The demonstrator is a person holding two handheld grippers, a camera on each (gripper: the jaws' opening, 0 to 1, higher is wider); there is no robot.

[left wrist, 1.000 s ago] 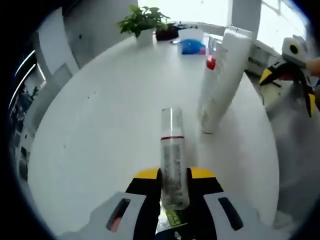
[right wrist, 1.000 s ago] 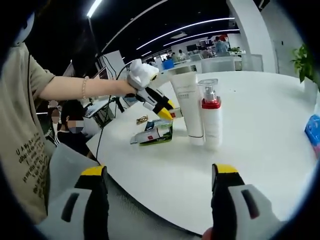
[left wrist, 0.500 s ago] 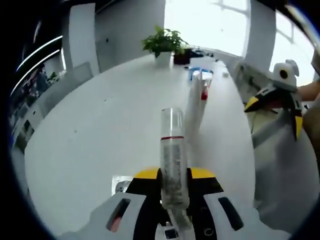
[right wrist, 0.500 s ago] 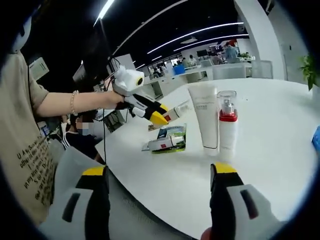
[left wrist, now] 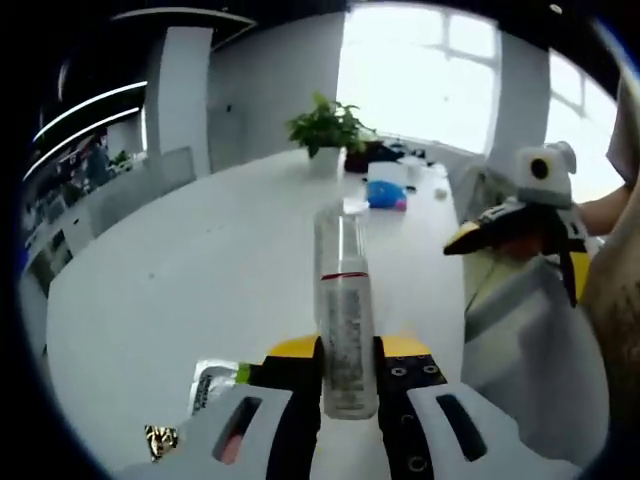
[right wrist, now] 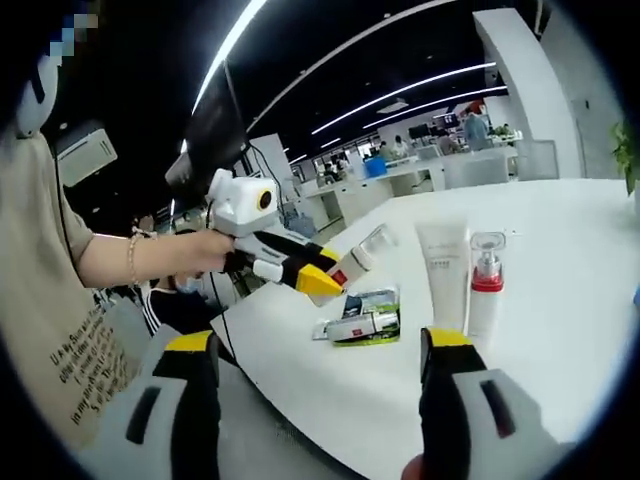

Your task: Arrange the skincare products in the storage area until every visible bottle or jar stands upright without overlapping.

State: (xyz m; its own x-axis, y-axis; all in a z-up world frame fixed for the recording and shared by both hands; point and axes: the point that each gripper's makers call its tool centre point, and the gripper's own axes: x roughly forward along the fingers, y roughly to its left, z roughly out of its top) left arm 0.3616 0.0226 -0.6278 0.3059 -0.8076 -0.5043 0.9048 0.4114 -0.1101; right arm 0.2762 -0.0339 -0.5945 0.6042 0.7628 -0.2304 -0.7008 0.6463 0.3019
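Note:
My left gripper (left wrist: pixel 347 352) is shut on a slim clear bottle (left wrist: pixel 345 310) with a red band and a clear cap, held in the air pointing away from me. The right gripper view shows that same left gripper (right wrist: pixel 335 278) over the table's near edge with the bottle (right wrist: pixel 366 248) sticking out of it. A white tube (right wrist: pixel 442 272) and a pump bottle with a red collar (right wrist: pixel 485 285) stand upright side by side on the white table (right wrist: pixel 560 300). A green packet (right wrist: pixel 364 320) lies flat beside them. My right gripper (right wrist: pixel 322 395) is open, off the table edge; it appears too in the left gripper view (left wrist: pixel 515 215).
A potted plant (left wrist: pixel 325 125), a blue pack (left wrist: pixel 383 193) and small items sit at the table's far end. A sachet (left wrist: pixel 214 381) and a gold scrap (left wrist: pixel 160 438) lie near the table edge below my left gripper. A person's arm (right wrist: pixel 130 265) holds the left gripper.
My left gripper has drawn back from the tube and pump bottle and risen, still holding the clear bottle. The right gripper stays open and has pulled back a little.

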